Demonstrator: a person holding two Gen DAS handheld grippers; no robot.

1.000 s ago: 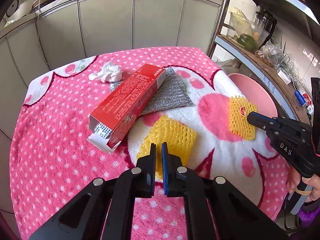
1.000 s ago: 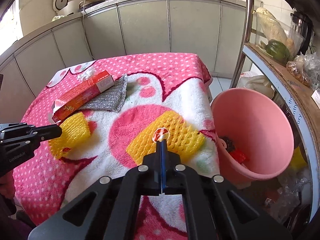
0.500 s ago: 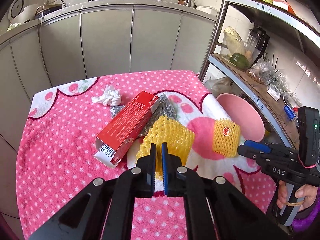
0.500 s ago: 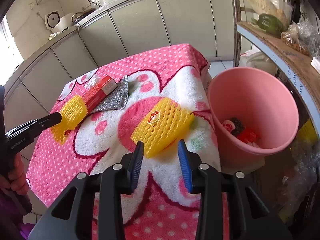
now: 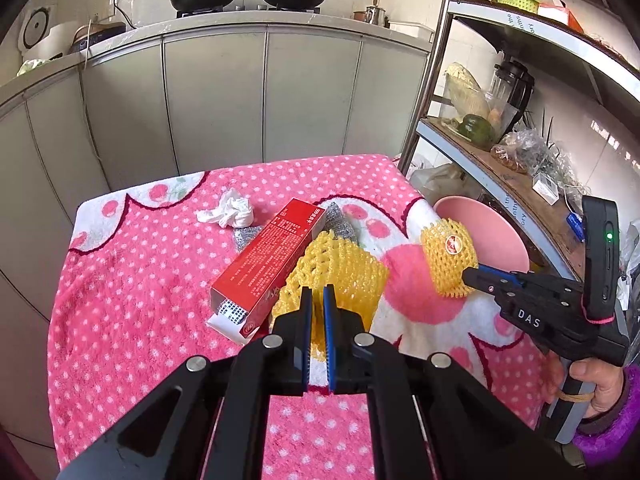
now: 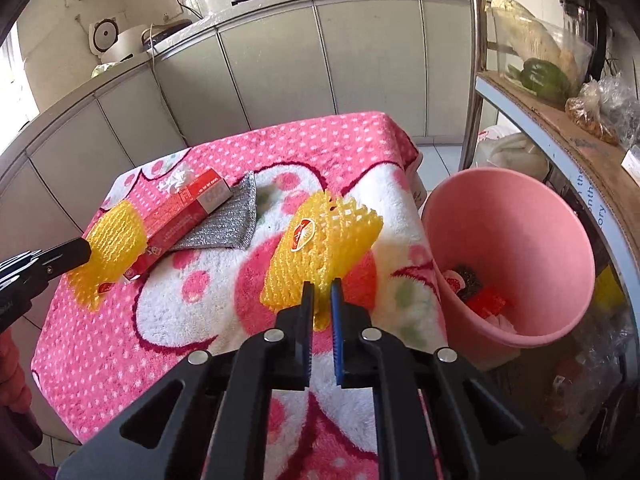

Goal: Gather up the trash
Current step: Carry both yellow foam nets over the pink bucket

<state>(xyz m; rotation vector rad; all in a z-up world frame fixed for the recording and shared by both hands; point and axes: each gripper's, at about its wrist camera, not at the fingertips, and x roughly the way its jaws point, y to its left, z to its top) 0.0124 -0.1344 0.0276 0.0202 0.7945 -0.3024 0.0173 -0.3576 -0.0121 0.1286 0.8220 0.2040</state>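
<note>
My left gripper [image 5: 316, 292] is shut on a yellow foam fruit net [image 5: 340, 268], which hangs lifted just above the pink dotted blanket [image 5: 132, 280]. My right gripper [image 6: 321, 286] has its jaws closing on a second yellow foam net [image 6: 320, 236] with a red sticker; the net's lower edge sits pinched between them and it is raised off the blanket. In the left wrist view that right gripper [image 5: 468, 276] holds its net [image 5: 448, 256] near the pink bin [image 5: 492, 232]. The bin [image 6: 520, 208] stands on the floor right of the table with some trash inside.
A red carton [image 5: 272, 256] lies over a silver scouring cloth [image 6: 228, 220], with a crumpled white tissue [image 5: 232, 212] behind it. A metal shelf rack [image 5: 500, 168] with food and bags stands to the right. Grey cabinets run along the back. A person's hand [image 5: 596, 384] grips the right tool.
The right gripper opened, then closed on the stickered net and raised it. The left gripper rose with its net, now clear of the blanket.
</note>
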